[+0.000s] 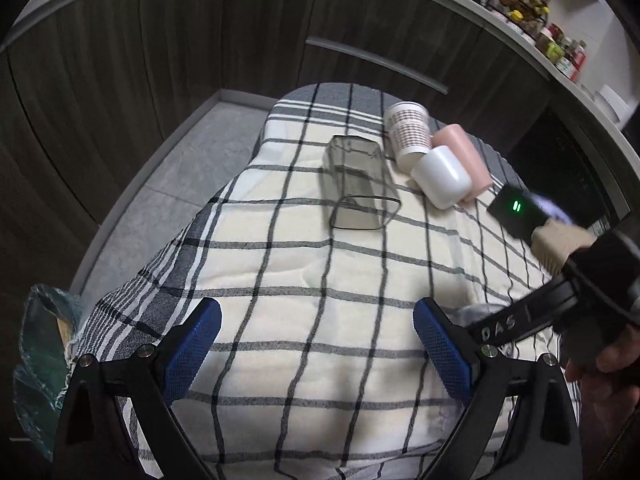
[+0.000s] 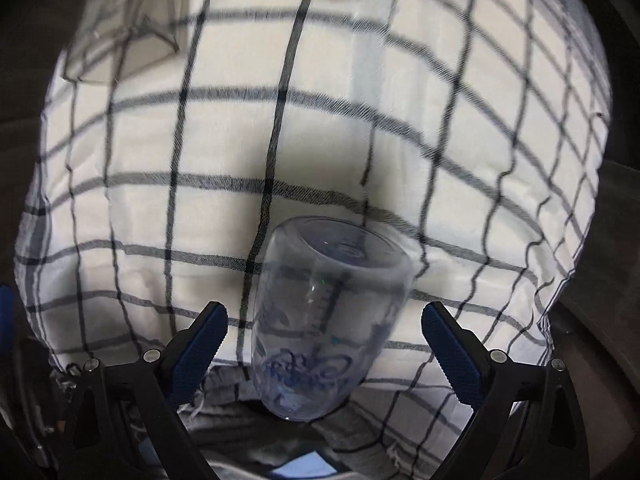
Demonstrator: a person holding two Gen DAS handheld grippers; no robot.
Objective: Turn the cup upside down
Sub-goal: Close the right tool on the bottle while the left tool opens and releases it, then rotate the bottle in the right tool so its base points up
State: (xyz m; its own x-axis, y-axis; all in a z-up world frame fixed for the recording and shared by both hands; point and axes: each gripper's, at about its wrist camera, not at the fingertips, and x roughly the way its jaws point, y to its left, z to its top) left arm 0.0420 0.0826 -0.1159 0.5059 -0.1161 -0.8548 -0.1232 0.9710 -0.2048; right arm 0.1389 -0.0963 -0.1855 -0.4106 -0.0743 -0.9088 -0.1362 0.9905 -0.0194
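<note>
Between the blue pads of the right claw (image 2: 324,344), spread wide apart, sits a clear cup (image 2: 328,320) with blue print on its wall. Neither pad touches it; there's a gap on each side. Its flat base faces away from the camera toward the far side, and its other end points back toward the claw at the near edge of the checked cloth (image 2: 200,140). Whether it lies on the cloth or hangs just above it, I cannot tell. The cup is motion-blurred.

Over on the left claw (image 1: 316,344), the fingers are also spread apart with nothing between them, hovering over the near part of the same plaid cloth (image 1: 280,280) that covers the surface.

Further out in the left view, 4 more cups lie on their sides at the far right: a smoky transparent square cup (image 1: 360,184) with its mouth toward the camera, a white patterned paper cup (image 1: 408,136), a plain white cup (image 1: 442,178) and a pink cup (image 1: 466,156), those 3 bunched together and touching.

Dark wood cabinets (image 1: 160,60) close off the far side.
</note>
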